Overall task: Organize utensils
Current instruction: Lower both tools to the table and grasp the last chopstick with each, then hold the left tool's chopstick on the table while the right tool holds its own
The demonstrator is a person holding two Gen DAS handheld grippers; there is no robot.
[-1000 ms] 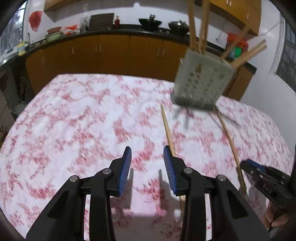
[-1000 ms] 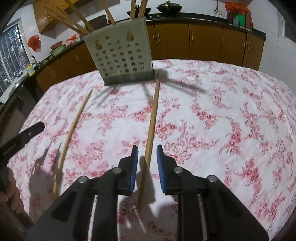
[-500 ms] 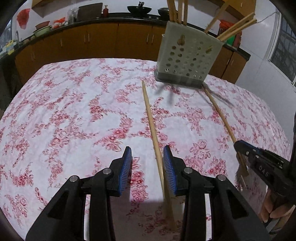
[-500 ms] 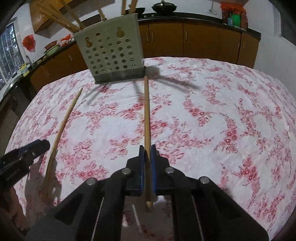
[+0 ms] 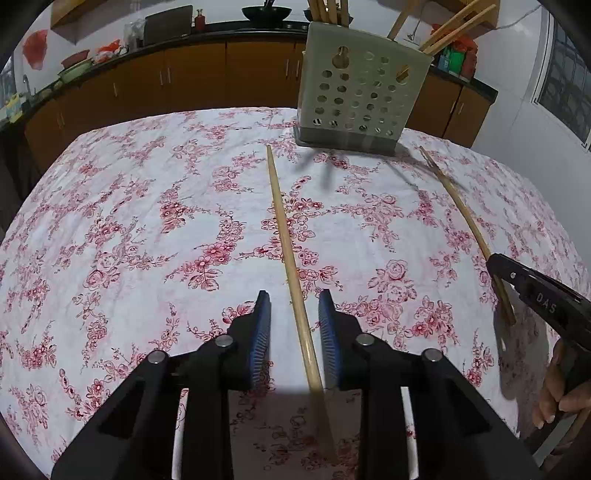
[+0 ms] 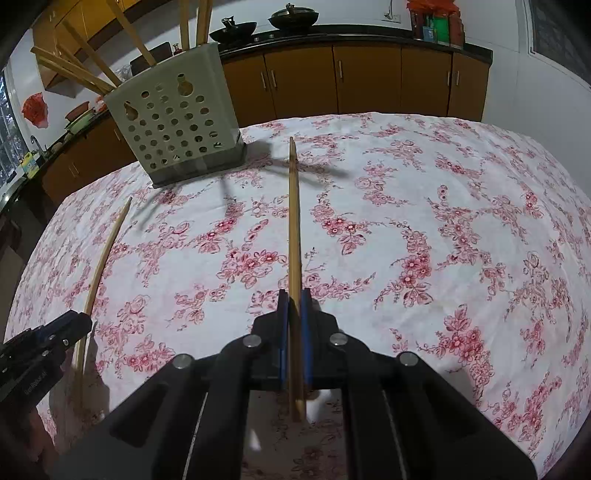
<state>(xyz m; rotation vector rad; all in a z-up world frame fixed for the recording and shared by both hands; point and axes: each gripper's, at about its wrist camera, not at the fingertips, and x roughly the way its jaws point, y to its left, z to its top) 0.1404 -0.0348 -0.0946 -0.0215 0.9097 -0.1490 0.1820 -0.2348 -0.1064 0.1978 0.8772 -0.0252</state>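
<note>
our right gripper was clamped on one chopstick. our left gripper had just been narrowing around the other chopstick, pads not yet touching. ahead of both, the perforated holder held more chopsticks on the tablecloth.

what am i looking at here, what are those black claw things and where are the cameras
No robot here: a person holds a hand tool with two blue-padded fingers in each hand, and a camera on each tool looks forward along them. One picture is from the left gripper, the other from the right gripper. They work over a floral tablecloth with a perforated holder already holding chopsticks. Two chopsticks are outside it. The right fingers are clamped on the right chopstick. The left fingers have just been closing around the left chopstick, which lies between them on the cloth, with gaps on both sides. Each view shows the other tool at its edge.
</note>
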